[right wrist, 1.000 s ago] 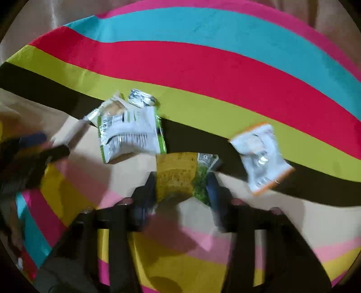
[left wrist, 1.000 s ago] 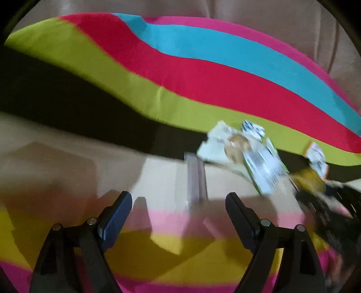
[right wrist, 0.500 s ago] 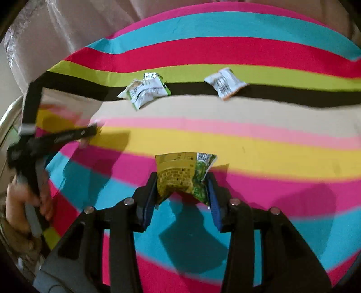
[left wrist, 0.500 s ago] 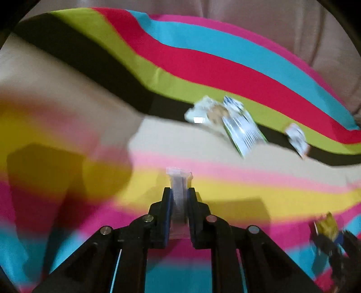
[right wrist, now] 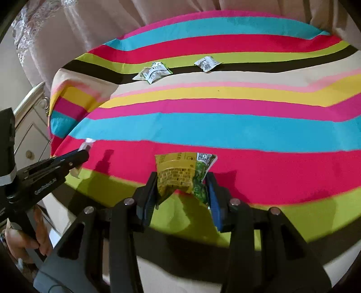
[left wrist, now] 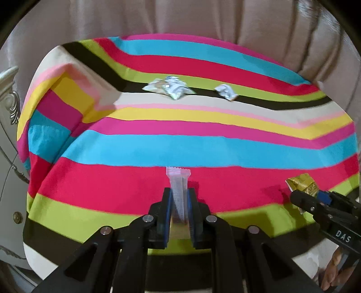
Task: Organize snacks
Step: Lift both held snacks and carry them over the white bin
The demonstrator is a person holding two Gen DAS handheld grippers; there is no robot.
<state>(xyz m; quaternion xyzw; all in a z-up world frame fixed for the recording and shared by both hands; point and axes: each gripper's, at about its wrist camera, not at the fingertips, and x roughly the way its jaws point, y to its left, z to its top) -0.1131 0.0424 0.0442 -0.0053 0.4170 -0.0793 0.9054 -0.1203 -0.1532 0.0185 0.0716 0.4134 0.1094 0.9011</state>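
Nearest the cameras, the desk's front edge runs under both grippers; striped cloth (left wrist: 203, 146) covers the desk and drops over the left corner. Wide bare cloth lies between the grippers and the far packets.

Left gripper (left wrist: 179, 198): jaws nearly together, clamped on a clear ridged stick packet (left wrist: 178, 182) that juts forward over the red stripe, clear of the cloth.

Right gripper (right wrist: 182, 180): jaws narrow, pinching a yellow-green snack bag (right wrist: 180, 171), held above the red and lime stripes. Both grippers sit side by side, apart.

Far side, on the black and lime stripes: a small pile of silver-green packets (left wrist: 169, 89), and just to its right, separate, one small silver packet (left wrist: 225, 91). Beyond the far edge, a beige curtain (left wrist: 203, 20).
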